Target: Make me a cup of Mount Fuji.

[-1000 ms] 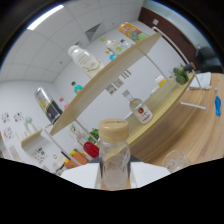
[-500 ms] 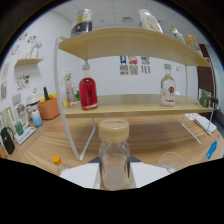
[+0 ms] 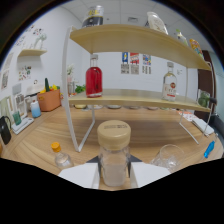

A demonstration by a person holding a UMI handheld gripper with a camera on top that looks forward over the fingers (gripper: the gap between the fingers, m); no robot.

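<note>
A clear jar with a tan lid (image 3: 114, 152) stands upright between my fingers, and my gripper (image 3: 115, 176) is shut on it, with the white fingers (image 3: 80, 176) pressing its lower sides. Just right of the jar, an empty clear glass (image 3: 168, 156) sits on the wooden table. Beyond them is a two-level wooden rack (image 3: 135, 99). On its lower shelf are a bottle of red liquid (image 3: 93, 80) to the left and a clear bottle with a red label (image 3: 170, 86) to the right.
A small bottle with an orange cap (image 3: 58, 155) lies left of the fingers. A terracotta pot with plants (image 3: 49, 99) stands far left, and a blue object (image 3: 209, 148) lies far right. White rack legs (image 3: 79, 135) come down just ahead on the left.
The view has swung from a tilted look at the rack to a level one facing it, and moved closer. The jar has stayed fixed between the fingers throughout.
</note>
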